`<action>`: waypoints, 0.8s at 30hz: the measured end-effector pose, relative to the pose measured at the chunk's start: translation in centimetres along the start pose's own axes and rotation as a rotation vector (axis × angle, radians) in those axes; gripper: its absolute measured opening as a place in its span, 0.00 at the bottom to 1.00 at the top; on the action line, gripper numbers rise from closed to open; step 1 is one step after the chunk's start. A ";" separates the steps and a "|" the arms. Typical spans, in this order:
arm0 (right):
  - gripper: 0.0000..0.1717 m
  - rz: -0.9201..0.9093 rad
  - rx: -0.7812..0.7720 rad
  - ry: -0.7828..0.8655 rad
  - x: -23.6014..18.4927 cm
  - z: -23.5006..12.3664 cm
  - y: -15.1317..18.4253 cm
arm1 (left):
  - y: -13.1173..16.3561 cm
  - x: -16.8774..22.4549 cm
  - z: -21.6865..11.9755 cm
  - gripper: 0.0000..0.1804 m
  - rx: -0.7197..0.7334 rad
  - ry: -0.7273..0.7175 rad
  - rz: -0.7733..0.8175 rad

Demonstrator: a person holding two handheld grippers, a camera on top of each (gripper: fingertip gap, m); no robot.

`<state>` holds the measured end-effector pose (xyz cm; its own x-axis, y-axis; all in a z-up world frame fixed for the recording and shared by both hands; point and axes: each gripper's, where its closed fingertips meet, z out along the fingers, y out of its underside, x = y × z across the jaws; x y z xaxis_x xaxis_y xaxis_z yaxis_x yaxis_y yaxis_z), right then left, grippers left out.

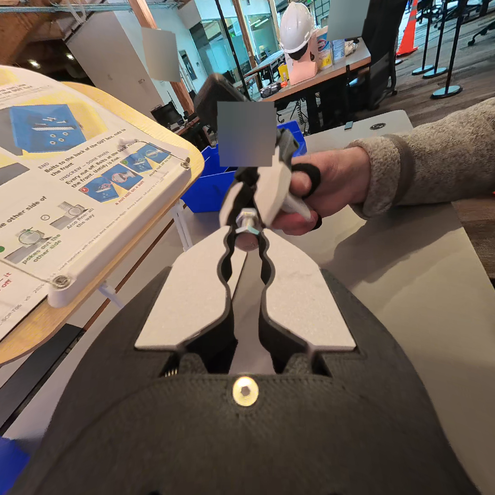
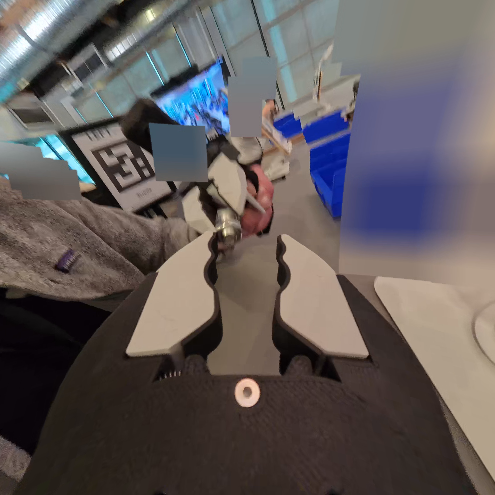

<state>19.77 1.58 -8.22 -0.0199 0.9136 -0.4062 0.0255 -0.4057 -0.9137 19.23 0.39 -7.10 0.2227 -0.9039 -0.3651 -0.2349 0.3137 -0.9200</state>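
The bolt point(image 1: 247, 233), with its nut point(image 1: 246, 215), is clamped by its head between the left gripper's point(image 1: 247, 241) fingers above the desk point(image 1: 388, 281). The right gripper's point(image 2: 245, 241) fingers are spread wide, one grazing the threaded end. The bolt could be knocked askew and dropped by a misaligned closure.

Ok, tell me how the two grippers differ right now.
The left gripper has its jaws drawn close around the head of a silver bolt with a nut on it; the right gripper stands wide open, holding nothing. The bolt touches both left fingers, but lies only beside the right gripper's left finger. Both have pale grey fingers with wavy black pads.
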 end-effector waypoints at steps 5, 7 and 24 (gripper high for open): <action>0.16 -0.047 -0.167 0.132 2.1 -0.3 2.4 | -0.9 -0.5 -0.8 0.09 0.028 -0.007 -0.009; 0.21 -0.080 -0.098 0.096 1.1 -0.5 0.8 | -0.6 -0.3 -0.7 0.09 0.051 0.016 -0.053; 0.16 -0.082 -0.089 0.155 2.0 -0.7 0.9 | -1.2 -0.2 -0.9 0.09 0.136 0.070 -0.136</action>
<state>20.46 3.03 -9.83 0.1282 0.9398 -0.3169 0.1187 -0.3318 -0.9359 18.63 -0.11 -5.79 0.1759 -0.9571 -0.2300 -0.0765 0.2197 -0.9726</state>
